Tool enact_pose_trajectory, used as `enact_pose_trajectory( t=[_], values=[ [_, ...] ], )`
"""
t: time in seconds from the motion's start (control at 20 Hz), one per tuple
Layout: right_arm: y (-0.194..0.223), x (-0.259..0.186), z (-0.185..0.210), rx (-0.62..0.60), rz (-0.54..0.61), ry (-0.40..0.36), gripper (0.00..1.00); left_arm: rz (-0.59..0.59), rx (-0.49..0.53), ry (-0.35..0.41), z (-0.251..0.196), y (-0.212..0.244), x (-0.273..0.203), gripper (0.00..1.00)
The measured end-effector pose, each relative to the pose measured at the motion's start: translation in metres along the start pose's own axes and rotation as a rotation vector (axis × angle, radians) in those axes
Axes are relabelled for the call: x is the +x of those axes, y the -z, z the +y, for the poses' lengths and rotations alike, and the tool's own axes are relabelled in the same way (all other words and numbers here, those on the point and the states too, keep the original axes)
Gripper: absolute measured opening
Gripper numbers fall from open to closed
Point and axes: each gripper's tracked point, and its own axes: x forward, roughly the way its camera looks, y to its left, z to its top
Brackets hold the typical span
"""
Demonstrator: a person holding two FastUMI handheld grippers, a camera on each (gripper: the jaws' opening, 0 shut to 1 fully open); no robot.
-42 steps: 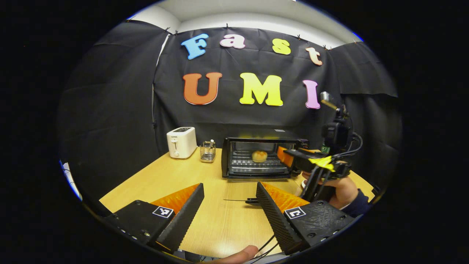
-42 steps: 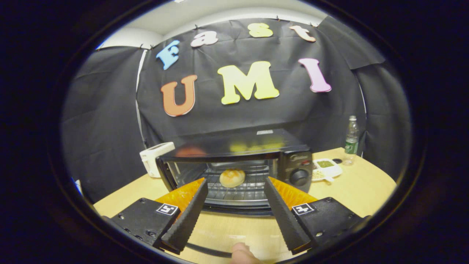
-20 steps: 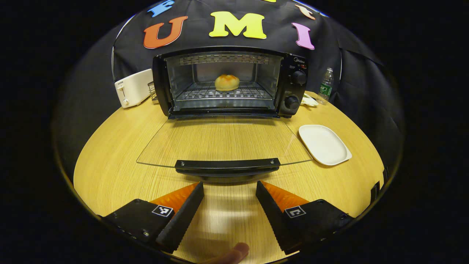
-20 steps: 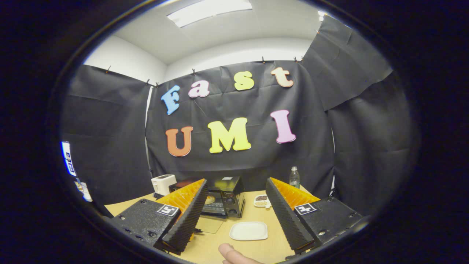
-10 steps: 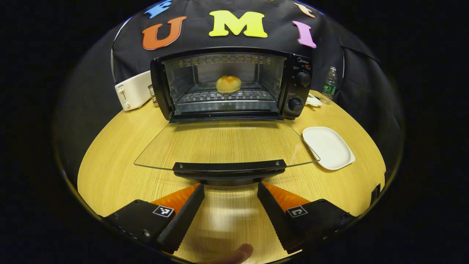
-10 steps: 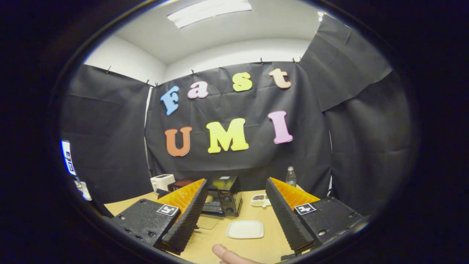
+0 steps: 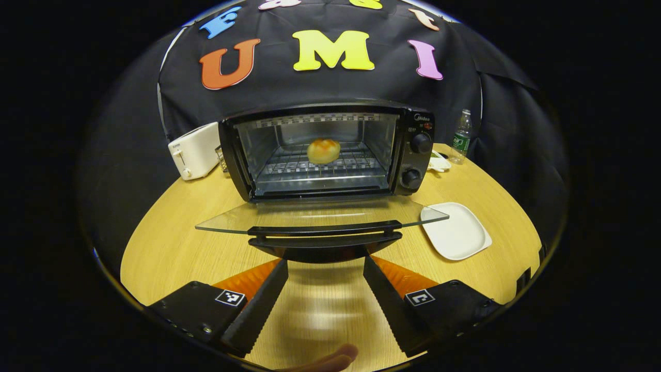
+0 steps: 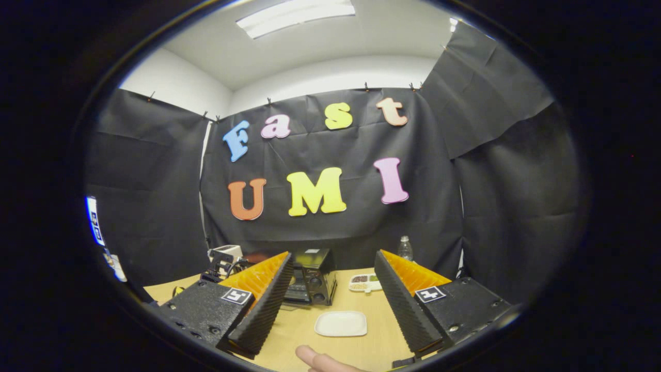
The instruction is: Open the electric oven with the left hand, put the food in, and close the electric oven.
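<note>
In the left gripper view the black electric oven [image 7: 413,155] stands open, with a golden bun [image 7: 324,151] lying on its wire rack. Its glass door [image 7: 289,217] hangs forward, nearly level, and the black door handle [image 7: 324,231] runs across just beyond my left gripper [image 7: 324,289]. That gripper is open with nothing between its fingers; whether it touches the handle I cannot tell. My right gripper [image 8: 333,305] is open and empty, held back and high on the right of the oven [image 8: 312,281].
A white plate [image 7: 457,231] lies right of the door, and it lies in front of the oven in the right gripper view [image 8: 341,324]. A white toaster [image 7: 193,150] stands left of the oven. A water bottle [image 7: 460,137] and a small dish [image 7: 439,164] stand at the back right.
My left gripper came forward to the door handle and sank, so the door now shows more edge-on. My right gripper left the oven mouth and drew back and up.
</note>
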Motion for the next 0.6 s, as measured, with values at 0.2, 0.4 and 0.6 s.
enact_pose_trajectory(
  t=[0.2, 0.4, 0.6],
  values=[
    [0.002, 0.001, -0.001, 0.001, -0.001, 0.001, 0.96, -0.044, -0.027, -0.013, 0.012, -0.029, 0.012, 0.97],
    [0.006, 0.004, -0.002, 0.004, 0.002, -0.001, 0.96, -0.108, -0.071, 0.003, 0.019, -0.064, 0.024, 0.97],
    [0.01, 0.006, -0.01, 0.003, 0.012, 0.025, 0.96, -0.185, -0.085, 0.005, 0.029, -0.1, 0.038, 0.97]
  ],
)
